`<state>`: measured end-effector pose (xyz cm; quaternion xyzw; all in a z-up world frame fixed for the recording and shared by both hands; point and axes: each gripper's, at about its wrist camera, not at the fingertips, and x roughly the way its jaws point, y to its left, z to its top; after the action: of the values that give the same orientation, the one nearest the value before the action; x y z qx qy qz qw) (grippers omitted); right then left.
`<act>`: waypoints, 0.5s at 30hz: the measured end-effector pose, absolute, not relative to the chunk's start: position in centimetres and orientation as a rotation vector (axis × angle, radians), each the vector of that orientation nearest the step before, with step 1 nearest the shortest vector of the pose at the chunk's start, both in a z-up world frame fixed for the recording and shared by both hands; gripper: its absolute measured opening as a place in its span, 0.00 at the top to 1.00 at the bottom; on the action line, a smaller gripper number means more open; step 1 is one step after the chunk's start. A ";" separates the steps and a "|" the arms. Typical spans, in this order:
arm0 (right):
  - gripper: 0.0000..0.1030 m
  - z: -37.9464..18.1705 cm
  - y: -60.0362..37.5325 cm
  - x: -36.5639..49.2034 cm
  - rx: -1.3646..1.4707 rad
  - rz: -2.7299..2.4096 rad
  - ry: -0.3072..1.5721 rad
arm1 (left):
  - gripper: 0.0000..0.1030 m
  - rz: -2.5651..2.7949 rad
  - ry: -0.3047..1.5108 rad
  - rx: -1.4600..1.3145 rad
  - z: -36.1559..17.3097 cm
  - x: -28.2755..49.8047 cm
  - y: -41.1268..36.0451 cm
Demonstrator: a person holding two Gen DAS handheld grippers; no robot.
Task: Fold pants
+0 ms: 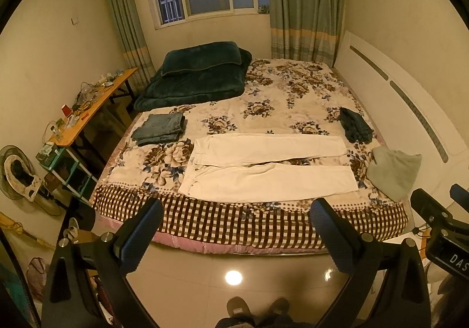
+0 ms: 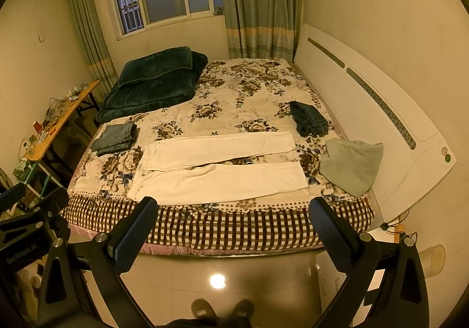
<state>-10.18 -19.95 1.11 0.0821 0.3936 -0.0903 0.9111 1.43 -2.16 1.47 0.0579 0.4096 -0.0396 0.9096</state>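
Observation:
White pants (image 1: pixel 266 166) lie spread flat on the floral bedspread near the bed's front edge, waist to the left, both legs running right with a narrow gap between them. They also show in the right wrist view (image 2: pixel 219 166). My left gripper (image 1: pixel 237 210) is open and empty, held above the floor in front of the bed, short of the pants. My right gripper (image 2: pixel 234 210) is open and empty, also in front of the bed edge. Its body shows at the right of the left wrist view (image 1: pixel 439 219).
Folded blue jeans (image 1: pixel 161 128) lie at the bed's left, dark jeans (image 1: pixel 356 125) and a grey-green garment (image 1: pixel 394 171) at its right, a dark green quilt (image 1: pixel 196 75) at the back. A cluttered wooden table (image 1: pixel 88 111) stands left. The white headboard (image 2: pixel 366 111) is right.

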 end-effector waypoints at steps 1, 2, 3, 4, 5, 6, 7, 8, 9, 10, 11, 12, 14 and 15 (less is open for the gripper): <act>0.00 1.1 -20.0 -10.2 0.172 -0.185 0.808 | 0.00 -0.080 0.843 0.116 1.3 1.4 -2.3; 0.00 1.2 -19.9 -10.2 0.179 -0.179 0.802 | 0.00 -0.078 0.840 0.113 0.9 1.2 -2.5; 0.00 1.1 -20.0 -10.2 0.188 -0.175 0.796 | 0.00 -0.077 0.839 0.108 0.8 1.2 -2.6; 0.00 1.1 -20.3 -10.1 0.200 -0.167 0.791 | 0.00 -0.070 0.836 0.105 0.7 1.4 -2.8; 0.00 0.7 -20.5 -9.9 0.217 -0.157 0.784 | 0.00 -0.061 0.830 0.104 0.6 1.5 -2.9; 0.00 0.4 -20.8 -9.8 0.233 -0.152 0.780 | 0.00 -0.052 0.827 0.101 0.5 1.8 -3.2; 0.00 0.1 -21.2 -9.5 0.246 -0.147 0.778 | 0.00 -0.044 0.826 0.093 0.2 2.1 -3.4; 0.00 -0.2 -21.6 -9.2 0.261 -0.139 0.775 | 0.00 -0.036 0.823 0.086 0.0 2.2 -3.5; 0.00 -0.5 -22.0 -8.8 0.275 -0.135 0.775 | 0.00 -0.023 0.817 0.081 -0.2 2.7 -3.7; 0.00 -0.9 -22.5 -8.3 0.286 -0.130 0.780 | 0.00 -0.012 0.811 0.079 -0.6 3.1 -3.8; 0.00 -1.3 -23.1 -7.8 0.298 -0.117 0.782 | 0.00 0.002 0.804 0.077 -1.0 3.8 -4.0; 0.00 -1.8 -23.7 -7.3 0.307 -0.110 0.776 | 0.00 0.016 0.802 0.079 -1.5 4.5 -4.2; 0.00 -2.9 -24.6 -5.7 0.310 -0.118 0.773 | 0.00 0.034 0.809 0.093 -2.5 6.0 -4.4; 0.00 -3.5 -25.0 -4.7 0.313 -0.121 0.773 | 0.00 0.043 0.817 0.101 -3.1 7.0 -4.6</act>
<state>-4.71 -24.97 -3.54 0.1519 0.3752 -0.0587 0.9125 6.95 -4.57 -3.08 0.0493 0.3969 0.0209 0.9163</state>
